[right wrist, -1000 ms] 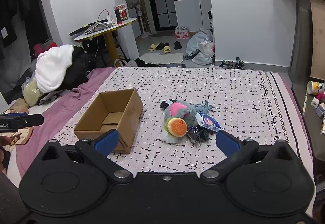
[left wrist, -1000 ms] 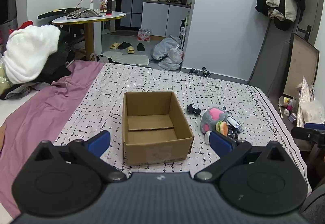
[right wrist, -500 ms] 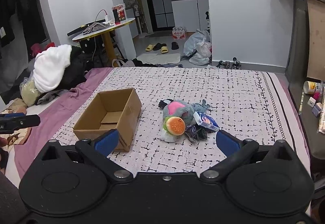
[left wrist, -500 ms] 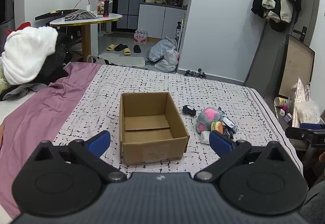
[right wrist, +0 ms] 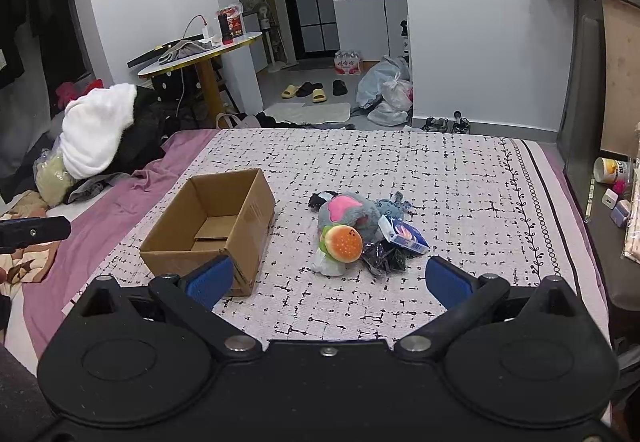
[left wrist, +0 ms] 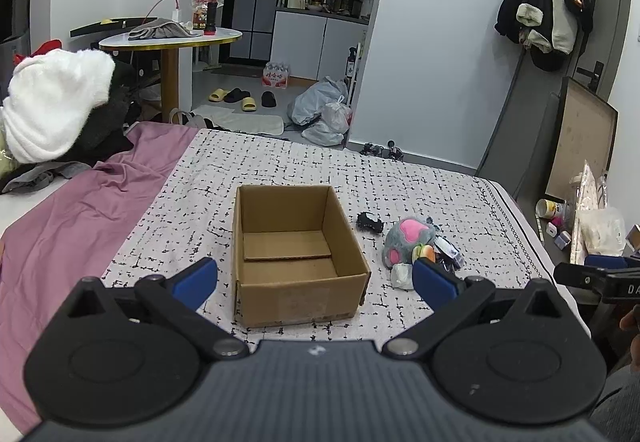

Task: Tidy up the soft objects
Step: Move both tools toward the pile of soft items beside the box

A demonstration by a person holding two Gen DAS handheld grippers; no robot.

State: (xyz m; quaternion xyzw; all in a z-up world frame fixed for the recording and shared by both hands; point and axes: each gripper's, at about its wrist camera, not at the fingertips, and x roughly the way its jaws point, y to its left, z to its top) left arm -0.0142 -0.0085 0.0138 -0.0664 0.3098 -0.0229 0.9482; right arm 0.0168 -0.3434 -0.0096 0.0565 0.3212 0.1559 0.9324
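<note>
A pile of soft toys (right wrist: 356, 232), a grey-and-pink plush (right wrist: 348, 211) with a burger plush (right wrist: 343, 244) in front, lies on the bed (right wrist: 460, 193) just right of an open cardboard box (right wrist: 212, 232). The right gripper (right wrist: 327, 282) and the left gripper (left wrist: 316, 278) hang above the bed's near edge, fingers spread wide, holding nothing.

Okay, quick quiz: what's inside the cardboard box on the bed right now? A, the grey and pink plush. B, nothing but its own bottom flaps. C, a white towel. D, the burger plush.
B: the cardboard box shows only its bare bottom flaps, while the burger plush and the grey and pink plush lie in a pile on the bedspread beside it.
</note>
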